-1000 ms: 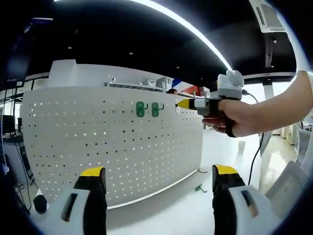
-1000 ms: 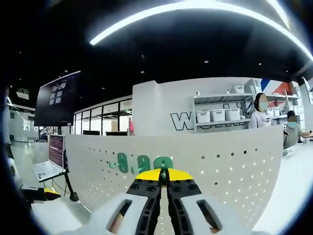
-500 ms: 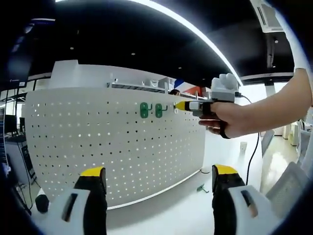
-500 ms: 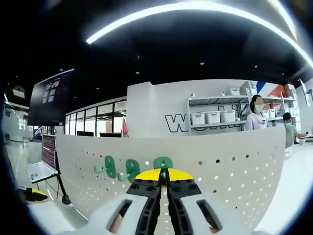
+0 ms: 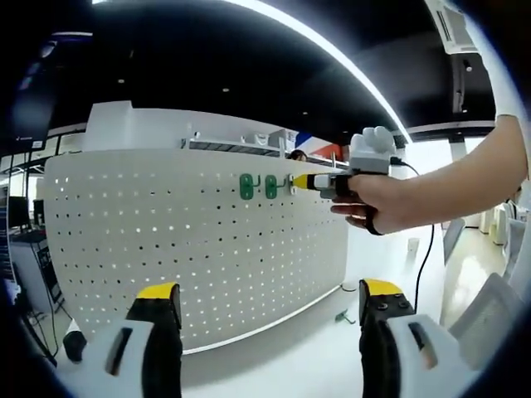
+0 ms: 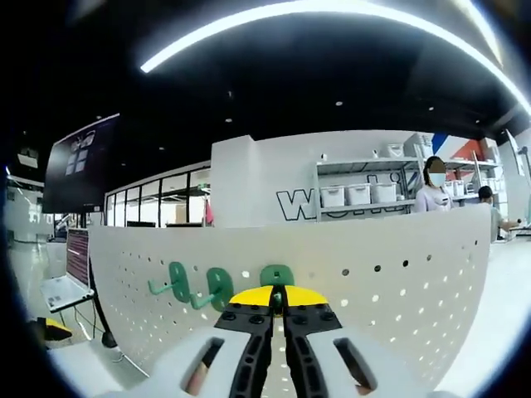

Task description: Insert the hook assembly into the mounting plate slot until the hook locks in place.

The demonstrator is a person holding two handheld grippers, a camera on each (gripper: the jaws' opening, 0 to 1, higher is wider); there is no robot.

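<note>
Right gripper (image 6: 278,292): jaws pinched together on a green hook (image 6: 276,275), pressed against the white pegboard (image 6: 398,282) top row. Two mounted green hooks (image 6: 199,286) sit at 9 o'clock from it. Left gripper (image 5: 270,298): jaws spread apart, holding nothing, facing the pegboard.

In my right gripper view, my right gripper (image 6: 278,300) covers the lower part of the third green hook (image 6: 276,275) on the pegboard (image 6: 398,282), so its seating cannot be judged. My closed jaws hide whatever sits between them. The pegboard's lower edge is cut off. In my left gripper view, that hook is too small to judge.
</note>
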